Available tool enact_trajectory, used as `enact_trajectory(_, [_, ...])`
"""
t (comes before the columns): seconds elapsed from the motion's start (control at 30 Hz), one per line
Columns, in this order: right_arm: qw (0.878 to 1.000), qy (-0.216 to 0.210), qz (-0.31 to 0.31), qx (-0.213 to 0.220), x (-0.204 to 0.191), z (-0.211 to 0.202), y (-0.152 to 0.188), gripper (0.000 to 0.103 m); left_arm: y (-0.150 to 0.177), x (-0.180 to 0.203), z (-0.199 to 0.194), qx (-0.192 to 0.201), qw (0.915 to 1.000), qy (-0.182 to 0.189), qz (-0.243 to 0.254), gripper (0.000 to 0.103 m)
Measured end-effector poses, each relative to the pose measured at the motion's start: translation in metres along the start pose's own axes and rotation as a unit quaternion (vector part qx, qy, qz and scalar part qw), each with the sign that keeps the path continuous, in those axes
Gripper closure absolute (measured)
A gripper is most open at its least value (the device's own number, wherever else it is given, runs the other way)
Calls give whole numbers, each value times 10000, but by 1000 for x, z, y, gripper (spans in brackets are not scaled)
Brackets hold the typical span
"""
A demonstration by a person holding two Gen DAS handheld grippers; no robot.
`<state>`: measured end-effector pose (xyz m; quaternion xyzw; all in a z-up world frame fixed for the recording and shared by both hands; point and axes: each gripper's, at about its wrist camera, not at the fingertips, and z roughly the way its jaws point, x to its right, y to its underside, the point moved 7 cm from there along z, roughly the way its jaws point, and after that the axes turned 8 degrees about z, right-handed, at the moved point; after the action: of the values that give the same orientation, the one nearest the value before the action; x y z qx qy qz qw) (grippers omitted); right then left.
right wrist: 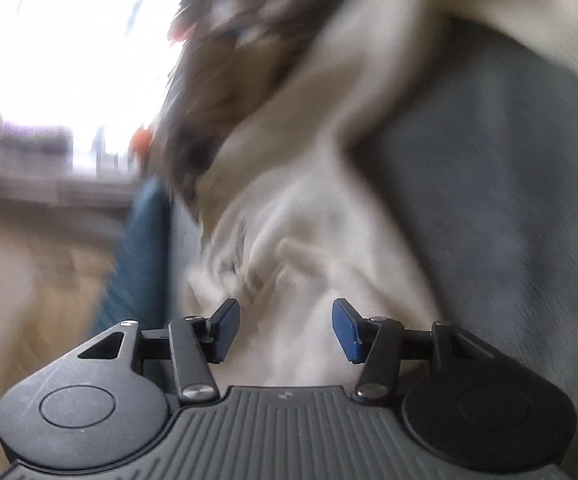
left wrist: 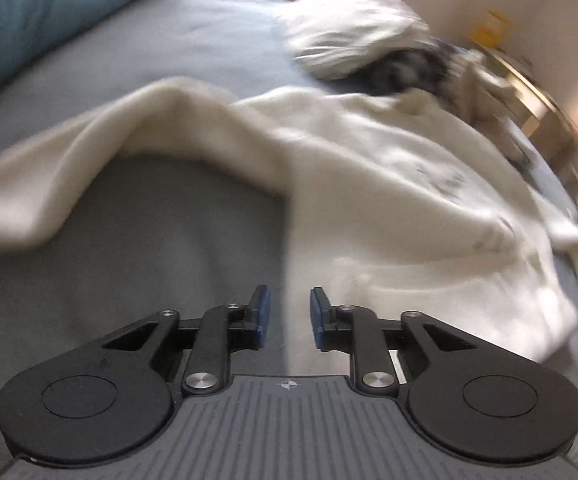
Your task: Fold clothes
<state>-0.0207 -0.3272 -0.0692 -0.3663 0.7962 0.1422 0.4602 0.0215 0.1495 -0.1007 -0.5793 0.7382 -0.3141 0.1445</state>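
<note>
One cream sweatshirt (left wrist: 389,184) lies spread and rumpled on the grey bed (left wrist: 149,240), its sleeve (left wrist: 89,152) arching out toward nine o'clock, with a heap of other clothes (left wrist: 353,28) beyond it at one o'clock and a blue pillow (left wrist: 41,12) at eleven. Both claws are empty with jaws apart, the left claw (left wrist: 290,312) over the garment's near edge and the right claw (right wrist: 285,330) above its body, so this looks like the reach before a fold; next, each must close on an edge
</note>
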Motion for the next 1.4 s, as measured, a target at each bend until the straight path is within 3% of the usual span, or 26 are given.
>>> enact_trajectory(0.03, [9977, 209, -649, -31, -17, 9, 5, 51, -4, 12, 3, 46, 9995, -4, 325, 78])
enact_trajectory(0.1, [9795, 592, -1925, -101, -48, 28, 18, 51, -9, 39, 12, 73, 9944, -54, 1053, 78])
enact_trajectory(0.23, [9227, 1111, -3681, -287, -82, 63, 46, 55, 0, 72, 25, 41, 9759, -307, 2159, 77])
enact_trajectory(0.33, [8712, 1474, -4666, -390, -93, 83, 66, 55, 5, 81, 29, 91, 9673, -311, 2516, 77])
enact_trajectory(0.4, [8408, 1368, -5199, -645, -96, 92, 85, 55, 6, 85, 29, 145, 9633, -188, 2673, 77])
enact_trajectory(0.47, [8066, 1249, -5707, -901, -99, 101, 103, 55, 7, 89, 34, 72, 9569, -50, 2903, 77])
enact_trajectory(0.53, [7861, 950, -5995, -1166, -104, 117, 117, 55, 7, 90, 43, -102, 9523, -31, 3048, 77])
enact_trajectory(0.7, [7528, 438, -6360, -1636, -129, 165, 142, 55, 7, 86, 38, -70, 9618, -53, 2736, 77])
enact_trajectory(0.87, [7090, 356, -6738, -2051, -136, 208, 162, 57, 17, 77, 30, -8, 9644, -234, 2636, 76])
enact_trajectory(0.97, [6946, 373, -6820, -2259, -134, 220, 164, 57, 24, 71, 29, -24, 9649, -321, 2606, 75])
enact_trajectory(1.03, [6878, 378, -6832, -2424, -134, 222, 164, 62, 26, 69, 30, -7, 9675, -281, 2514, 74])
enact_trajectory(1.1, [6825, 389, -6830, -2572, -135, 220, 163, 73, 27, 66, 31, 12, 9699, -241, 2423, 73])
enact_trajectory(1.2, [6717, 423, -6875, -2726, -136, 217, 164, 75, 28, 64, 33, 52, 9731, -181, 2297, 73])
enact_trajectory(1.37, [6879, 592, -6735, -2640, -136, 232, 165, 72, 29, 62, 31, 129, 9747, -141, 2229, 72])
enact_trajectory(1.4, [6864, 600, -6744, -2654, -135, 231, 167, 72, 29, 62, 30, 141, 9746, -136, 2230, 72])
